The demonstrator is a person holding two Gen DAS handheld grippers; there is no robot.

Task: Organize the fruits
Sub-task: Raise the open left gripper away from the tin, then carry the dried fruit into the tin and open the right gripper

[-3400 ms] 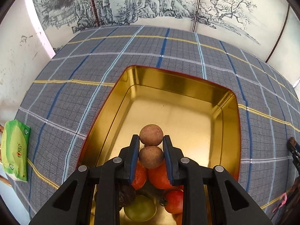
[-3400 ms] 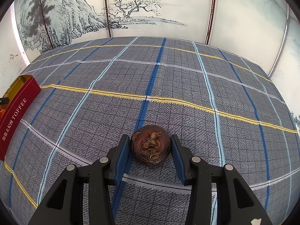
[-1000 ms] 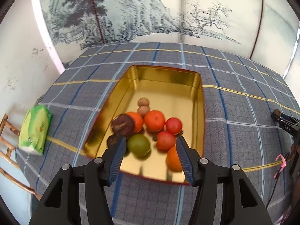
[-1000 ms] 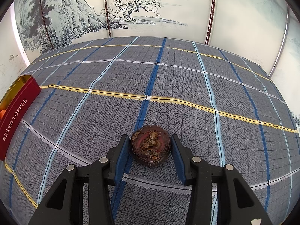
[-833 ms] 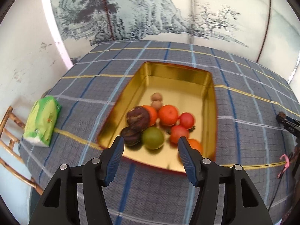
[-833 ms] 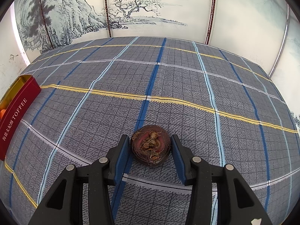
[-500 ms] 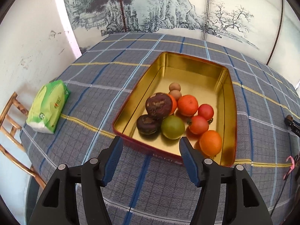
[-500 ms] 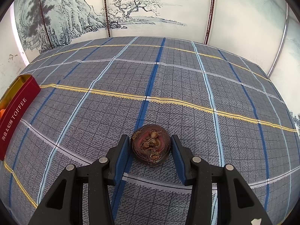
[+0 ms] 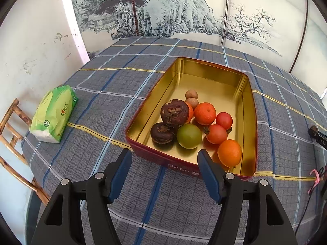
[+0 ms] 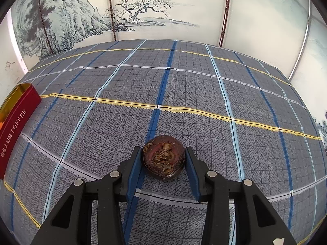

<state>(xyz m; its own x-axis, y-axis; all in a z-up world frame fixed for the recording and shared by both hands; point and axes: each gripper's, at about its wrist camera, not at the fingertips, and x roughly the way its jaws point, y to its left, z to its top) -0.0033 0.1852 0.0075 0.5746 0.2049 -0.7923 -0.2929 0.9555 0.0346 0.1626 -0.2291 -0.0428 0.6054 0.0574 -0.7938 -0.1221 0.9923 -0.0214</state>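
Observation:
A red tin with a gold inside (image 9: 248, 94) stands on the plaid cloth. It holds two brown longans (image 9: 191, 94), two dark mangosteens (image 9: 174, 112), oranges (image 9: 205, 113), two red tomatoes (image 9: 224, 120) and a green fruit (image 9: 189, 136). My left gripper (image 9: 164, 161) is open and empty, raised just in front of the tin's near wall. My right gripper (image 10: 163, 159) is shut on a dark brown mangosteen (image 10: 163, 159) low over the cloth. The tin's red side (image 10: 15, 120) shows at the far left of the right wrist view.
A green tissue pack (image 9: 54, 113) lies near the table's left edge, beside a wooden chair (image 9: 12, 134). A painted screen stands behind the table. A black tool (image 9: 318, 137) and pink string (image 9: 313, 180) sit at the right edge.
My left gripper let go of a longan in the tin, opened, and drew back and up from the tin. My right gripper has stayed still, holding the mangosteen.

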